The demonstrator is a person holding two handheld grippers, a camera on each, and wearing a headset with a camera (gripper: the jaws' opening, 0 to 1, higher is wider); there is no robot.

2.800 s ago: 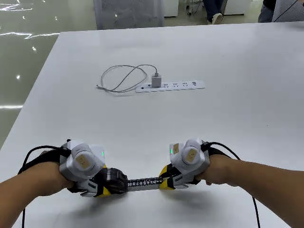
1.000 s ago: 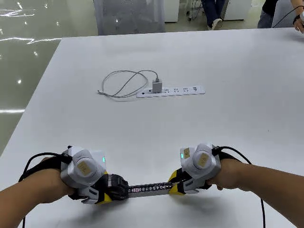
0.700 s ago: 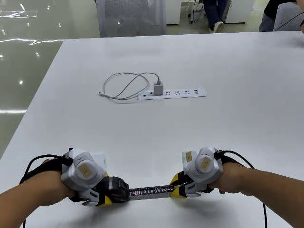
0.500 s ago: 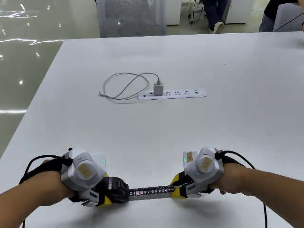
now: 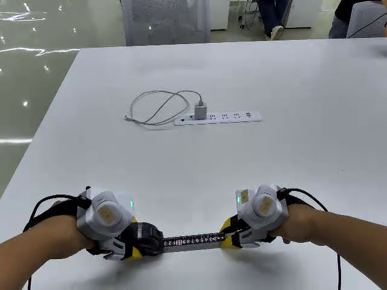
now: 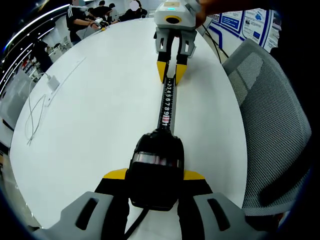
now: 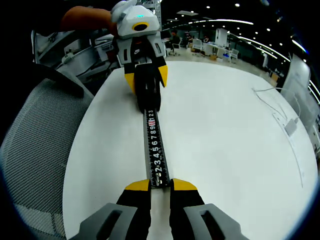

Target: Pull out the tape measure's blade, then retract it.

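Blade (image 5: 192,240) drawn longer — right gripper (image 5: 227,235) pinching its tip

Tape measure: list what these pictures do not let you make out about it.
- Tip of the blade: right gripper view, hidden inside the right gripper.
- Sides of the case: left gripper view, covered by the left gripper.
- Numbers on the blade: head view, too small to read.
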